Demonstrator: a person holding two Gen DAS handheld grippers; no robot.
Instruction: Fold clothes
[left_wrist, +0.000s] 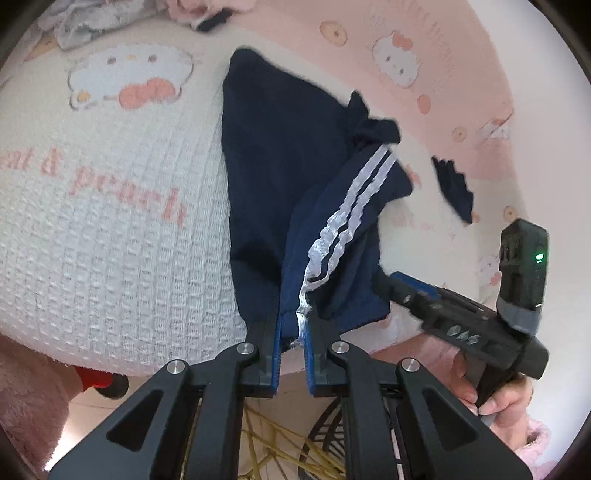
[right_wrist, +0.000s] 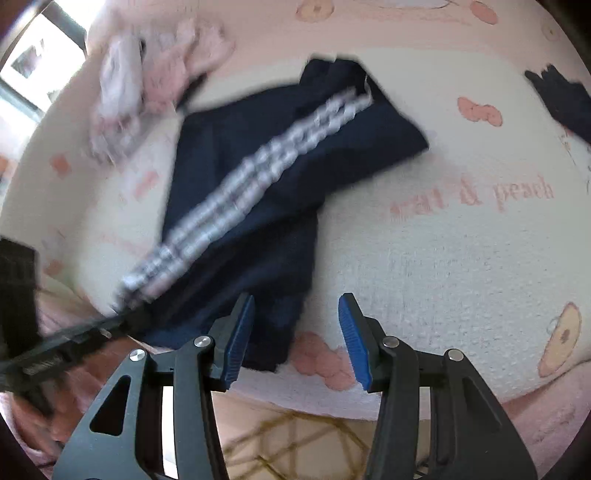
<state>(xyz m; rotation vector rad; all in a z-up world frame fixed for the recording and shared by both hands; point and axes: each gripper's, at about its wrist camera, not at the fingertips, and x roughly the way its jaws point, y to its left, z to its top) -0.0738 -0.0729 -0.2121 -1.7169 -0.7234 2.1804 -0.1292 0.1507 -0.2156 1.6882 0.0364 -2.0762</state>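
Note:
A pair of navy shorts (left_wrist: 280, 173) with two white side stripes (left_wrist: 354, 199) lies crumpled on a white and pink cartoon-print blanket (left_wrist: 110, 229). My left gripper (left_wrist: 293, 326) is shut on the near edge of the shorts at the stripe end. In the right wrist view the shorts (right_wrist: 258, 192) are blurred, and my right gripper (right_wrist: 297, 332) is open and empty just right of their near corner. The right gripper also shows in the left wrist view (left_wrist: 391, 280), at the shorts' right edge.
A small navy garment (left_wrist: 454, 188) lies apart to the right of the shorts, also in the right wrist view (right_wrist: 561, 99). A heap of pink and pale clothes (right_wrist: 147, 85) sits at the far side. The bed edge and floor are near me.

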